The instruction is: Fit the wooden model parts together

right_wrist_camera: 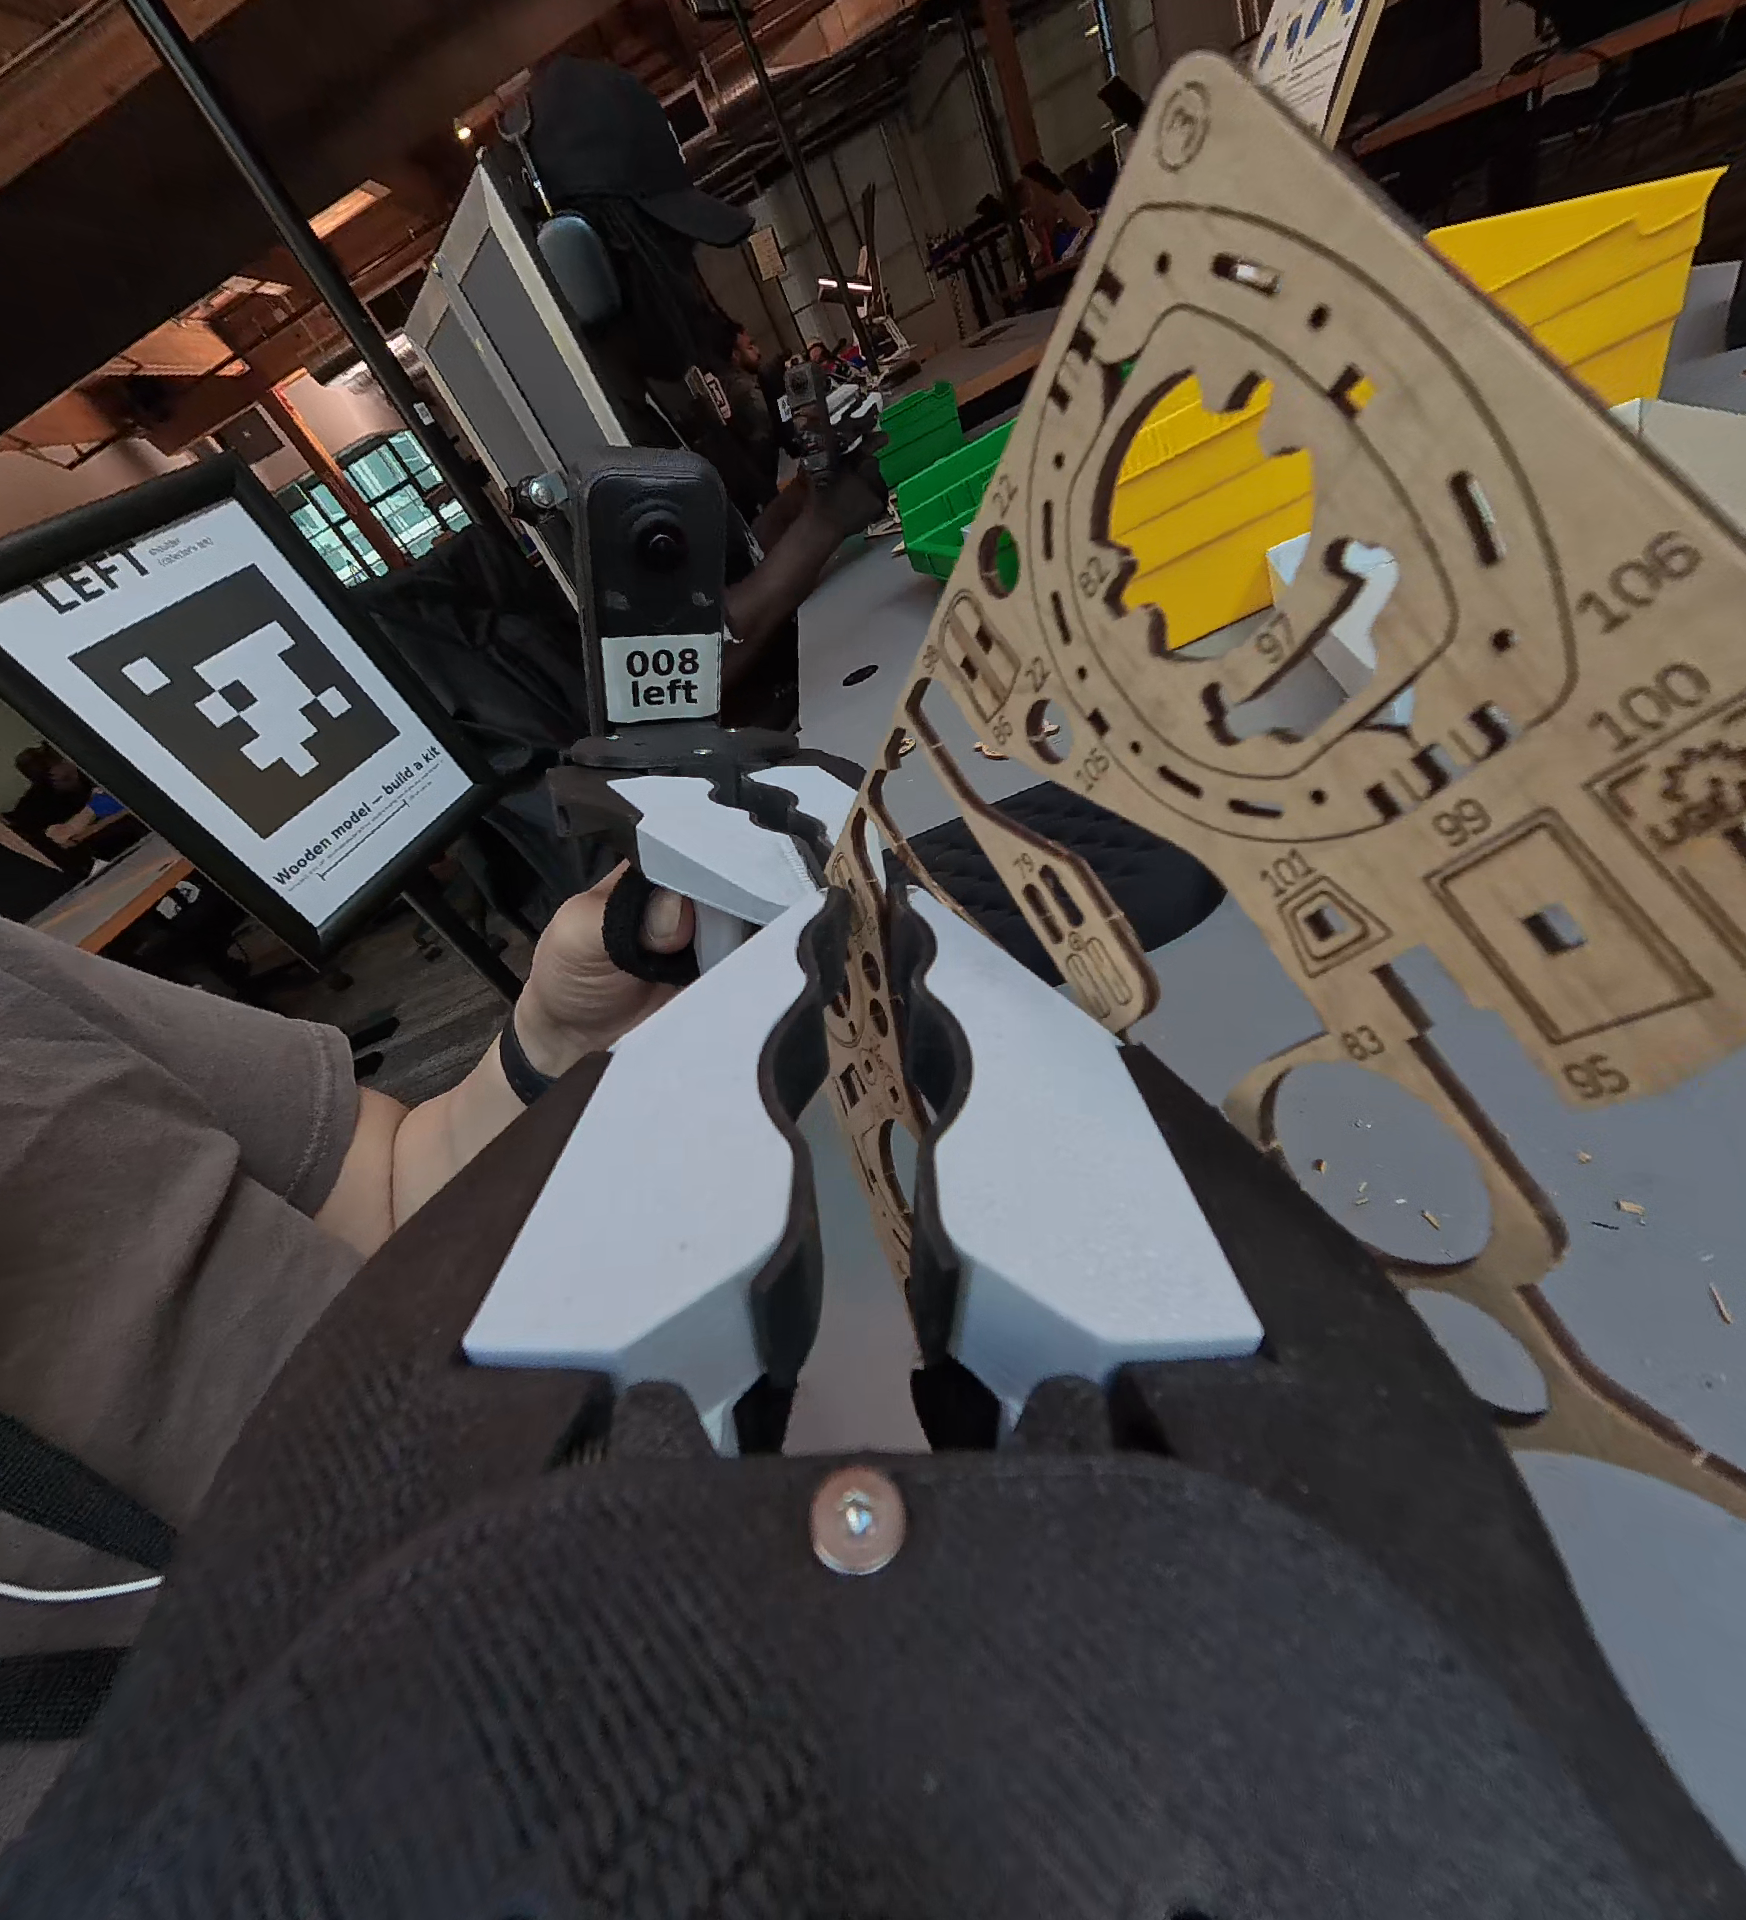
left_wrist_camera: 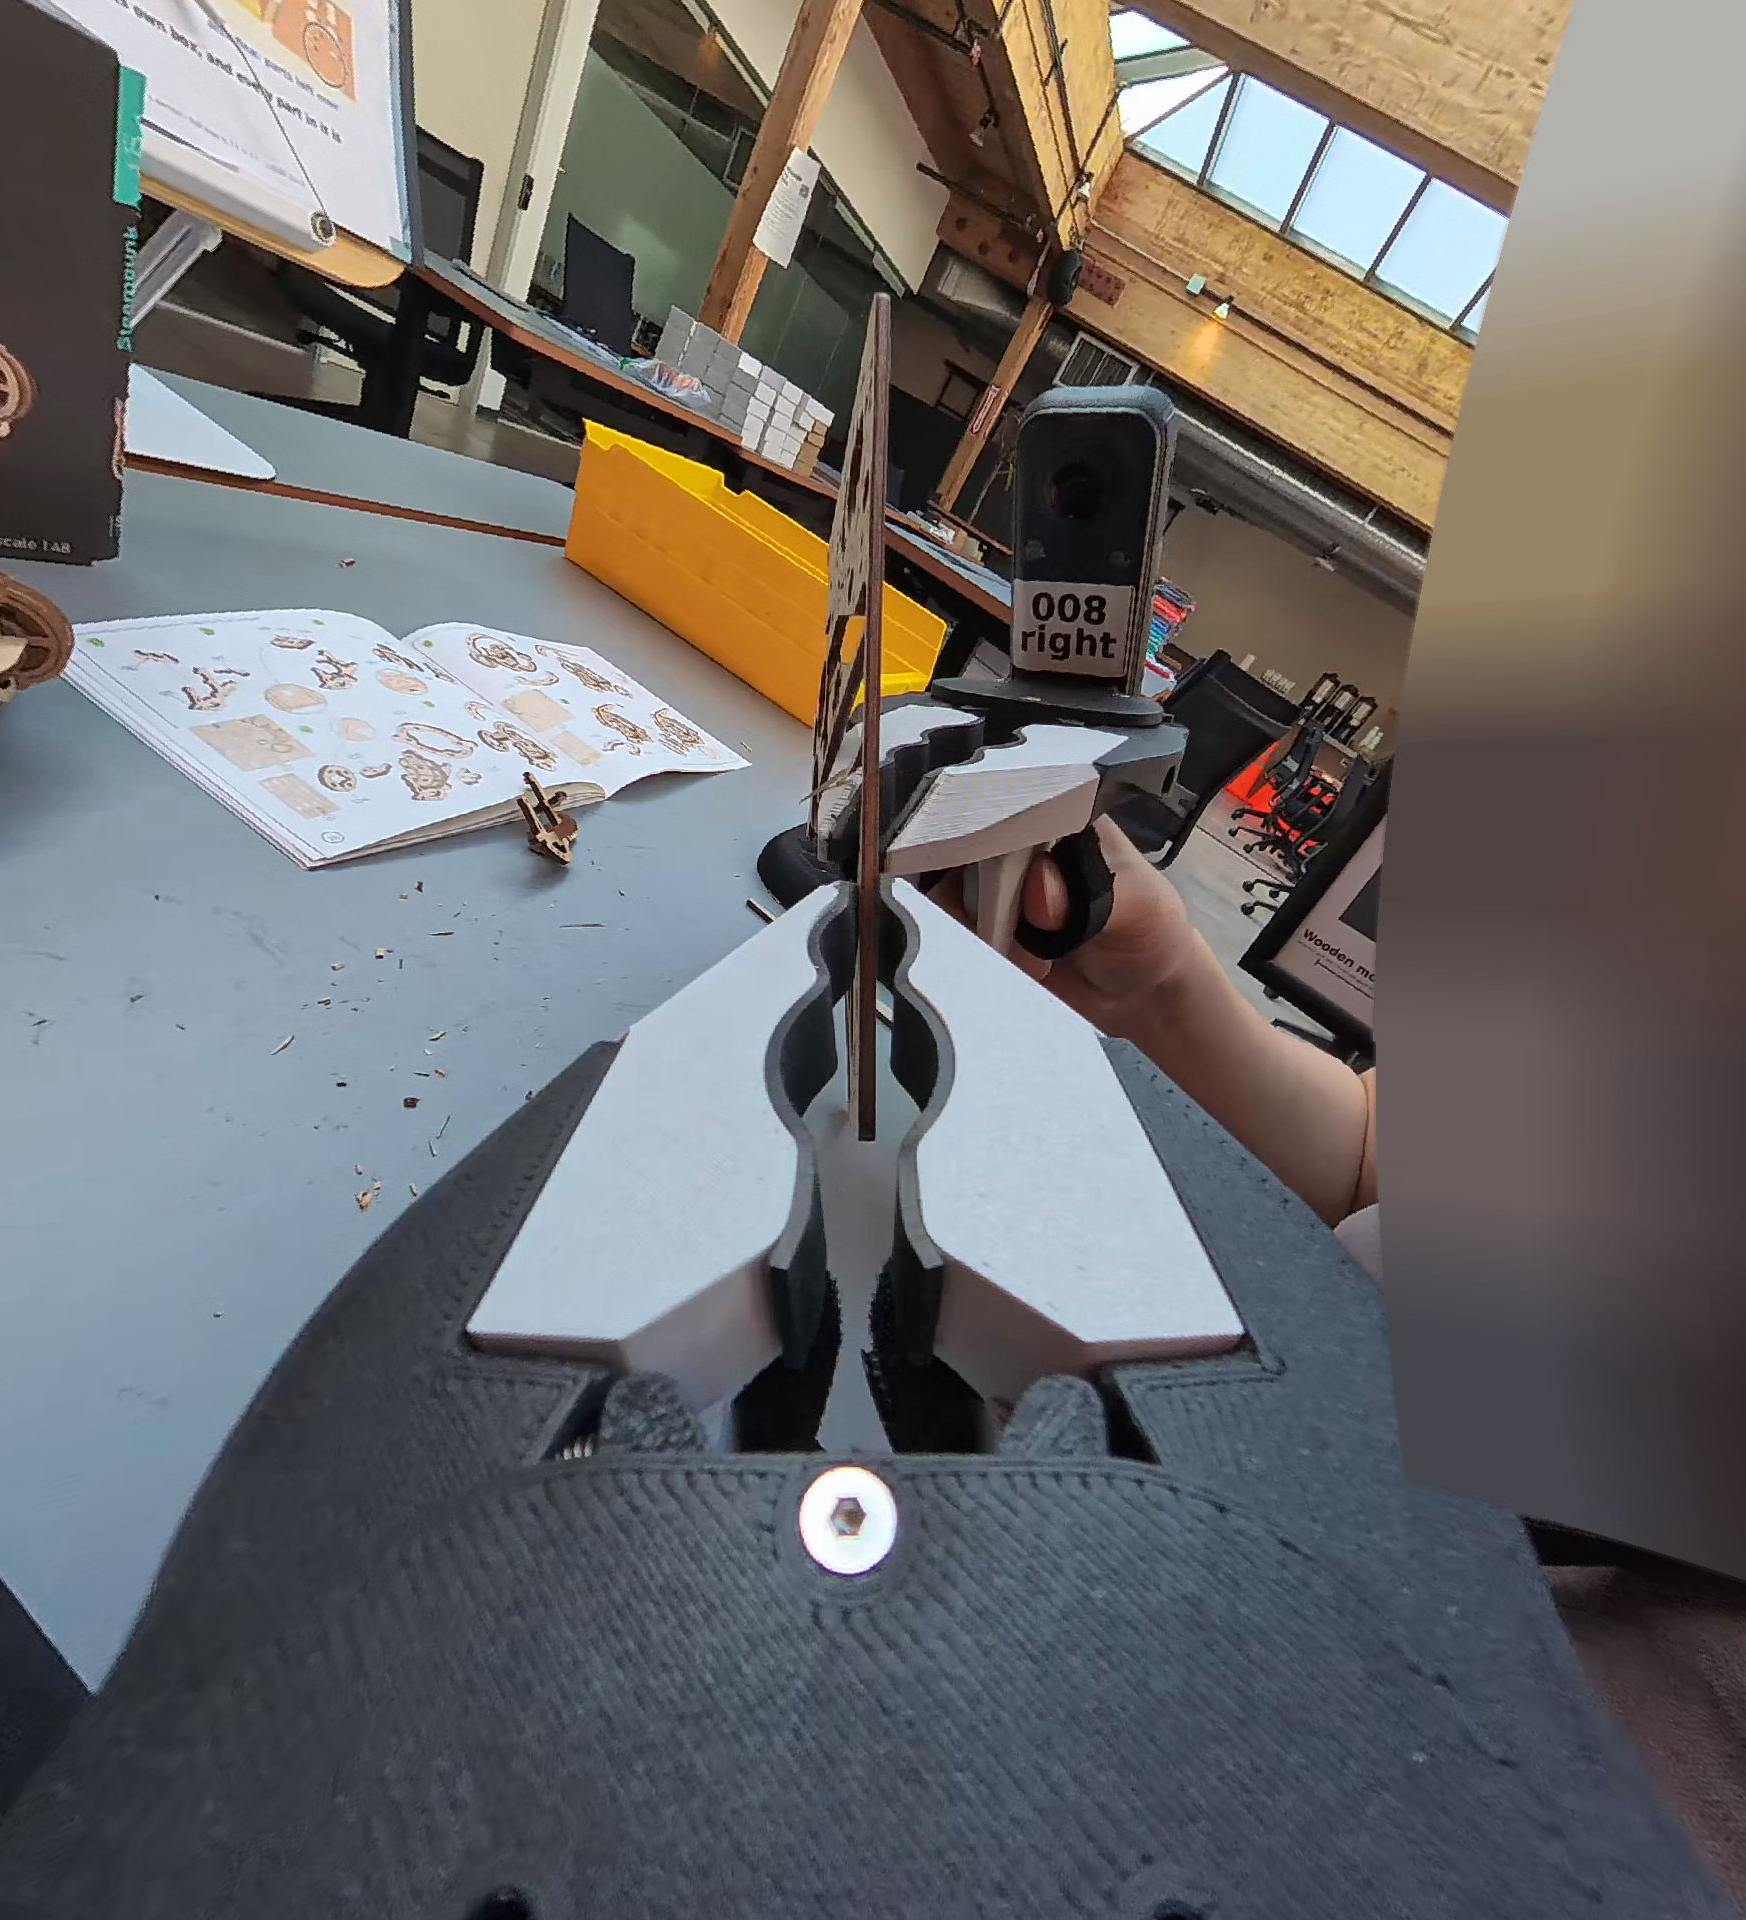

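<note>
Tongs first, from the left: the left gripper (left_wrist_camera: pixel 861 914) is clenched on the lower edge of a laser-cut wooden sheet (left_wrist_camera: pixel 861 665), its wavy black pads narrowed to a slit with the sheet standing edge-on and upright between them. At about 1 o'clock from it in the left wrist view, the right gripper (left_wrist_camera: pixel 874 790) clamps the same sheet a little higher up, its tips just beside the left one's tips, a hand (left_wrist_camera: pixel 1108 935) wrapped round its handle. The sheet hangs in the air above the grey table (left_wrist_camera: pixel 173 1039), held by both tools at once.

Seen from the right wrist view, the right gripper (right_wrist_camera: pixel 864 914) pinches the sheet's near corner, and the wooden sheet (right_wrist_camera: pixel 1451 727) fans out toward 2 o'clock, showing burnt outlines, engraved part numbers, and holes where pieces are gone. The left gripper (right_wrist_camera: pixel 827 831) bites it from 11 o'clock.

Writing is plentiful: each tool carries a white sticker under its camera, a framed sign (right_wrist_camera: pixel 214 686) with a black-and-white marker stands at 9 o'clock, and a dark kit box (left_wrist_camera: pixel 12 281) with printed lettering sits at 10 o'clock on the table. An open instruction booklet (left_wrist_camera: pixel 381 717) lies flat, a small wooden part (left_wrist_camera: pixel 547 821) just beside its near edge, a yellow bin (left_wrist_camera: pixel 734 561) beyond at 12 o'clock.
</note>
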`<state>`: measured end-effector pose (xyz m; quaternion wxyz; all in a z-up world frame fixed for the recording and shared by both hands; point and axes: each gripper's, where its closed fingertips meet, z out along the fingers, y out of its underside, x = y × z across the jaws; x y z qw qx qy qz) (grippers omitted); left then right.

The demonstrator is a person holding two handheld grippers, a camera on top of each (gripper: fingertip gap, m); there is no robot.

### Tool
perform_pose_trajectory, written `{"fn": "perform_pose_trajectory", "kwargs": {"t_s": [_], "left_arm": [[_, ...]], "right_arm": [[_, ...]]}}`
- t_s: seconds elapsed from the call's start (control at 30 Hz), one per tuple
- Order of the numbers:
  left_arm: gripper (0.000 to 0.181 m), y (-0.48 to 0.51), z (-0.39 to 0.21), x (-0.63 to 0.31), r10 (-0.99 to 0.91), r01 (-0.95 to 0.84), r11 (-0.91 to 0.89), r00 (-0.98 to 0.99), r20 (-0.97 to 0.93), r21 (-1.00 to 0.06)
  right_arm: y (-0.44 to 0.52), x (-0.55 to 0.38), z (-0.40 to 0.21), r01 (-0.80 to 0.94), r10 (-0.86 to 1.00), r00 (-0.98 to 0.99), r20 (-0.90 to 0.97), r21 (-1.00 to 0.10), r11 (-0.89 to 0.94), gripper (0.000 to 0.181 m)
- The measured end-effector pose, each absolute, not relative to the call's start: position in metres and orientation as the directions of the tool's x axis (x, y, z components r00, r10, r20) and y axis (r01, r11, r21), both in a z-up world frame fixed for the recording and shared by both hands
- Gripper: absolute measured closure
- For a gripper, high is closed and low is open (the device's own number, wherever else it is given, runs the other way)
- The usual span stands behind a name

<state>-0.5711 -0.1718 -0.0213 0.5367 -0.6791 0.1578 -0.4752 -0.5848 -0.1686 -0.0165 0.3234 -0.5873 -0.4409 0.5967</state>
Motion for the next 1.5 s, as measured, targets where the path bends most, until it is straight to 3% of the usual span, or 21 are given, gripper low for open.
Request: {"fn": "perform_pose_trajectory", "kwargs": {"t_s": [0.23, 0.37, 0.53, 1.13, 1.5], "left_arm": [[0.181, -0.165, -0.027, -0.575, -0.695, 0.286, -0.378, 0.541, 0.474, -0.881], [0.181, -0.164, -0.026, -0.575, -0.692, 0.276, -0.367, 0.557, 0.459, -0.888], [0.181, -0.162, -0.029, -0.576, -0.684, 0.252, -0.358, 0.585, 0.436, -0.899], [0.175, -0.165, -0.030, -0.571, -0.690, 0.177, -0.343, 0.619, 0.375, -0.923], [0.181, -0.164, -0.030, -0.575, -0.687, 0.166, -0.350, 0.623, 0.373, -0.922]], "right_arm": [[-0.163, -0.588, -0.022, 0.130, 0.845, -0.106, -0.524, -0.850, -0.511, 0.167], [-0.158, -0.590, -0.022, 0.121, 0.841, -0.081, -0.536, -0.842, -0.525, 0.175], [-0.158, -0.591, -0.024, 0.140, 0.838, -0.076, -0.540, -0.838, -0.527, 0.168], [-0.157, -0.590, -0.027, 0.130, 0.812, -0.072, -0.580, -0.812, -0.569, 0.172], [-0.156, -0.589, -0.027, 0.115, 0.836, -0.063, -0.545, -0.836, -0.537, 0.172]]}}
